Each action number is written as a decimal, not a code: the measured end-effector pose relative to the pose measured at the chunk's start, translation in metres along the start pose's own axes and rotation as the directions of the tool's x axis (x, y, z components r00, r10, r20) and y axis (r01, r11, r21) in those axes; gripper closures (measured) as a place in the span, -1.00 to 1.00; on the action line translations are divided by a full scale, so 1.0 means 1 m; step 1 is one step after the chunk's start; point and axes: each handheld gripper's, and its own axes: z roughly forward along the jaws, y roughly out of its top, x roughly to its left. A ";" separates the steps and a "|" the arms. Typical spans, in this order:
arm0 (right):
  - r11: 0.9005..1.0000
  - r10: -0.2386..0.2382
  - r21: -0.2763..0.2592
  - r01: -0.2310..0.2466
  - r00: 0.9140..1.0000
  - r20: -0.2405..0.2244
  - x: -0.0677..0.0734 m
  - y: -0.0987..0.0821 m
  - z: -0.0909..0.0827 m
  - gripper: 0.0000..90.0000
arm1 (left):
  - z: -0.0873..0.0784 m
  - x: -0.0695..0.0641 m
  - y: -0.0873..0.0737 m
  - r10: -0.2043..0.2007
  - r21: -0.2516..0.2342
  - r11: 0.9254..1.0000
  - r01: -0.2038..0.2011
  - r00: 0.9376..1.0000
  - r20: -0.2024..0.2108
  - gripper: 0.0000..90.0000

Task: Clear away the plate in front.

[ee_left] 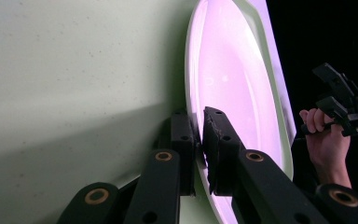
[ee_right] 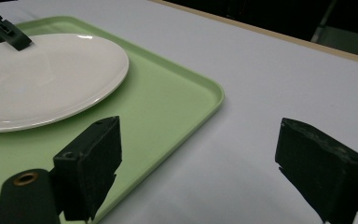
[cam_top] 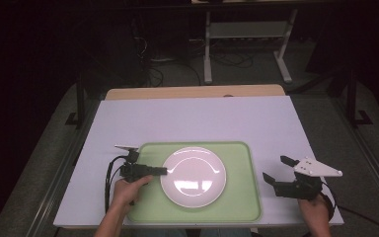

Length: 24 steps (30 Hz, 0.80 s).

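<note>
Left gripper (cam_top: 162, 171): clamped on plate (cam_top: 193, 176) rim | plate: flat on tray (cam_top: 244, 197) | right gripper (cam_top: 276, 170): open

Plate (cam_top: 193, 176): white, glossy glaze, smooth, strong glare. Tray (cam_top: 242, 163): pale green plastic, matt, faint speckle. Table (cam_top: 192, 118) top: smooth matt white sheet, bare wood strip at far edge. Left tool (ee_left: 198, 140) and right tool (ee_right: 198, 170): matt black plastic, pads scuffed, brass-coloured rivets.
</note>
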 end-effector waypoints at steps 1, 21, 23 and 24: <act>1.000 0.000 0.000 0.000 1.000 0.000 0.000 0.000 0.000 -0.70 | 0.000 0.000 0.000 0.002 0.003 1.000 -0.002 1.000 -0.001 0.84; 1.000 -0.006 0.005 0.006 1.000 -0.006 0.000 0.000 0.001 -0.70 | -0.008 -0.005 0.001 0.055 -0.007 0.998 -0.056 0.998 -0.035 0.74; 1.000 -0.008 0.007 0.008 1.000 -0.006 0.000 0.000 0.001 -0.70 | -0.013 -0.006 0.002 0.066 -0.020 0.998 -0.067 0.997 -0.041 0.70; 1.000 -0.008 0.007 0.008 1.000 -0.006 0.001 0.000 0.001 -0.70 | -0.015 -0.007 0.002 0.077 -0.029 0.997 -0.078 0.996 -0.040 0.70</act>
